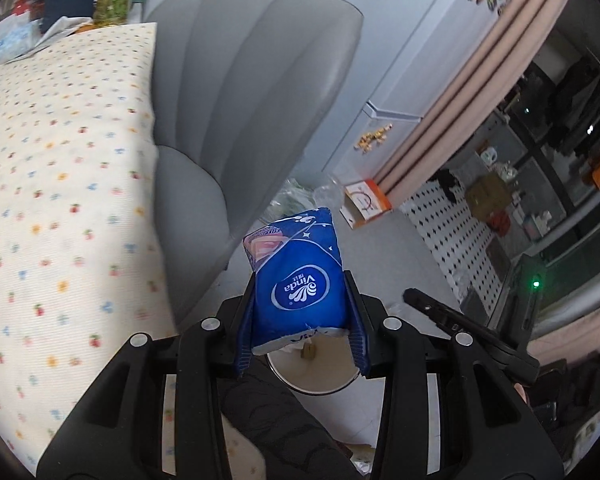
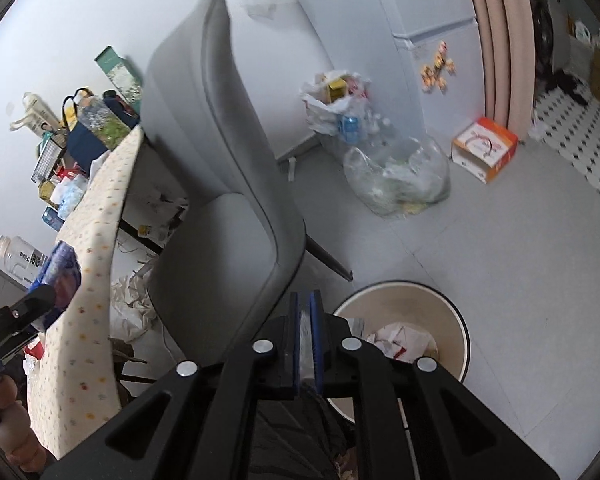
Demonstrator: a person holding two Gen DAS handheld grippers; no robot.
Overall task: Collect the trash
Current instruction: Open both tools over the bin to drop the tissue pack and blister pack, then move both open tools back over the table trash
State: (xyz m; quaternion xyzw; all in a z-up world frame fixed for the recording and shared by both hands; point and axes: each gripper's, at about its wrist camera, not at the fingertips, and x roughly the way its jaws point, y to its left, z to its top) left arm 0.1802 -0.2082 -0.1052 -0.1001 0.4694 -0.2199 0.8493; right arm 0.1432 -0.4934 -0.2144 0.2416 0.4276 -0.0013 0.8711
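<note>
Left wrist view: the left hand-held gripper (image 1: pixel 300 320) has its blue pads pressed against both sides of a blue Vinda tissue pack (image 1: pixel 298 280), which stands upright between them, its torn lower end showing white. Directly below the pack sits a round waste bin (image 1: pixel 320 376) with a cream interior, on the grey floor (image 1: pixel 412 248). A grey chair (image 1: pixel 252 80) stands beyond, beside a counter covered in a flower-dotted cloth (image 1: pixel 60 180). The right hand-held gripper's black body (image 1: pixel 472 332) enters from the right edge.

Right wrist view: the right hand-held gripper (image 2: pixel 305 340) holds nothing; its blue pads stand slightly apart with a narrow gap between them. Just beside it to the right is the waste bin (image 2: pixel 456 320), holding crumpled white paper (image 2: pixel 400 338). A clear plastic bag (image 2: pixel 396 176) of refuse lies farther off on the floor, near an orange-and-white box (image 2: pixel 484 152). At the left edge the left hand-held gripper carries the blue pack (image 2: pixel 62 276) above the counter's edge.
</note>
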